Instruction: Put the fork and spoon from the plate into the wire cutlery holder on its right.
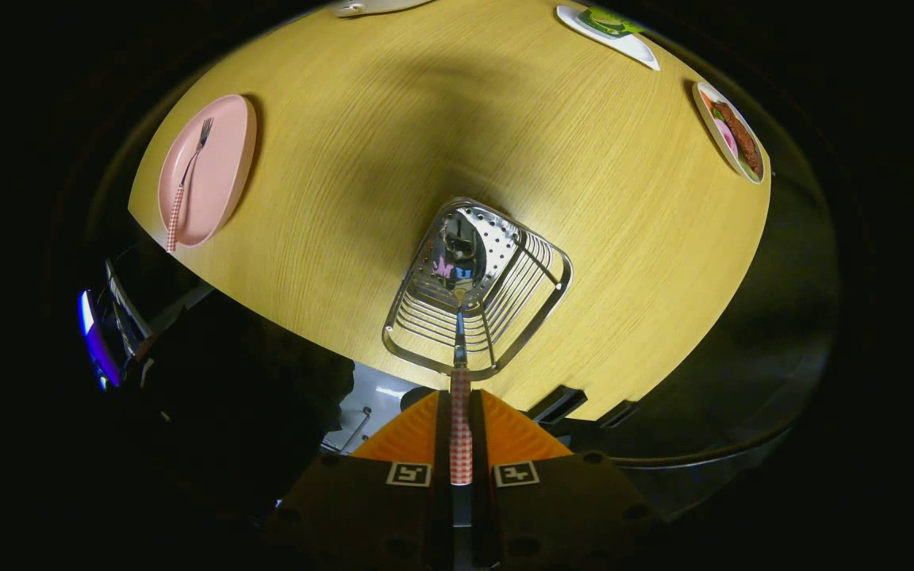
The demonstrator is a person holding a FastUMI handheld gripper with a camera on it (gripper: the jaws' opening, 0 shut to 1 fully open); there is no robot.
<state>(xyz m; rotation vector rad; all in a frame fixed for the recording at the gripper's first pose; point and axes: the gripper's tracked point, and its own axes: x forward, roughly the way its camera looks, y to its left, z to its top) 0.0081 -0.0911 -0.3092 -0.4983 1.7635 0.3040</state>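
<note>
My gripper [460, 428] is shut on the red-checked handle of the spoon [459, 317]. It holds the spoon pointing down, with the bowl inside the wire cutlery holder [540, 295] directly ahead of the fingers. The holder stands near the front edge of the wooden table [393, 127] and has a perforated metal base. Far off to the left, the pink plate [223, 159] lies near the table's edge. On it rests the fork [185, 182], which has the same checked handle.
Two plates with food [731, 131] [612, 30] sit along the table's far right side, and a white dish [370, 6] at the far edge. A dark shape [211, 412] lies below the table's front-left edge.
</note>
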